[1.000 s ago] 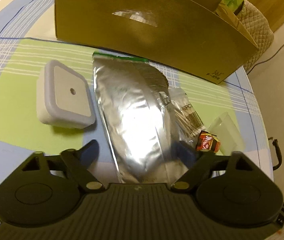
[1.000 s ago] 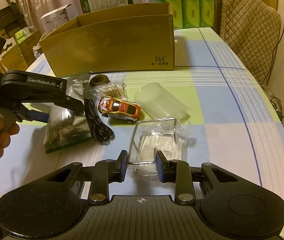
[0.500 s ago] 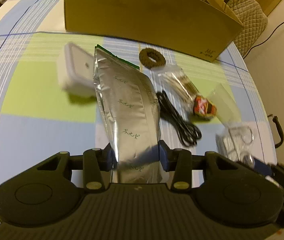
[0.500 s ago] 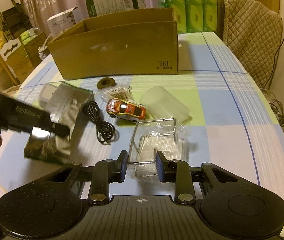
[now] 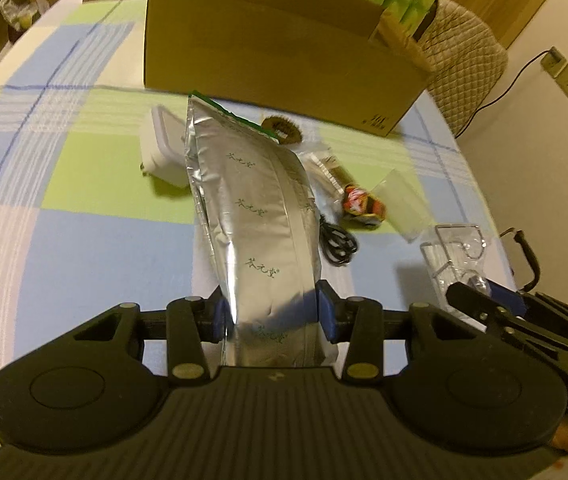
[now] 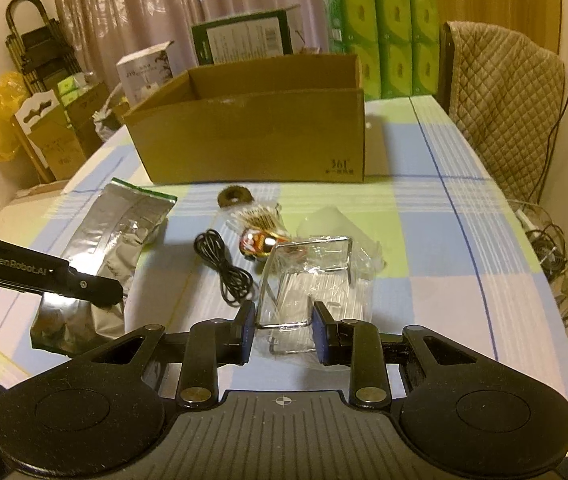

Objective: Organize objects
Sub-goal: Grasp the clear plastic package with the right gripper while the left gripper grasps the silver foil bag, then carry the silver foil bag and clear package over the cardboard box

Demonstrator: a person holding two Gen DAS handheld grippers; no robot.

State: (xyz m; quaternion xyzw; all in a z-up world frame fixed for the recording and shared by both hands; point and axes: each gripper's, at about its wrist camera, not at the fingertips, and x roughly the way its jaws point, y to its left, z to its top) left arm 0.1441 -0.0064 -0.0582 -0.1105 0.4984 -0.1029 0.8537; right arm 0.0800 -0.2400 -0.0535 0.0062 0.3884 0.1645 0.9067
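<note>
**Foil pouch lined up with the box**

Foil pouch (image 5: 256,216) sits clamped at its near end in the left gripper (image 5: 272,316), long axis pointing straight at the cardboard box (image 5: 280,56) (open top). Right gripper (image 6: 284,330) pinches the clear packet (image 6: 315,276), lifted off the table (image 6: 443,240).

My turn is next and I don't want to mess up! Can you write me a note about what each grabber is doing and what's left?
Left gripper: shut on the silver foil pouch, lifted off the table.
Right gripper: shut on the clear packet with a wire rack.
Cardboard box: open, at the back of the table; nothing shows inside from here.
Still on the tablecloth: white square light, brown ring, black cable, toy car, bag of sticks, frosted plastic case.
Left: probably carry both held things to the box, then the rest.
</note>
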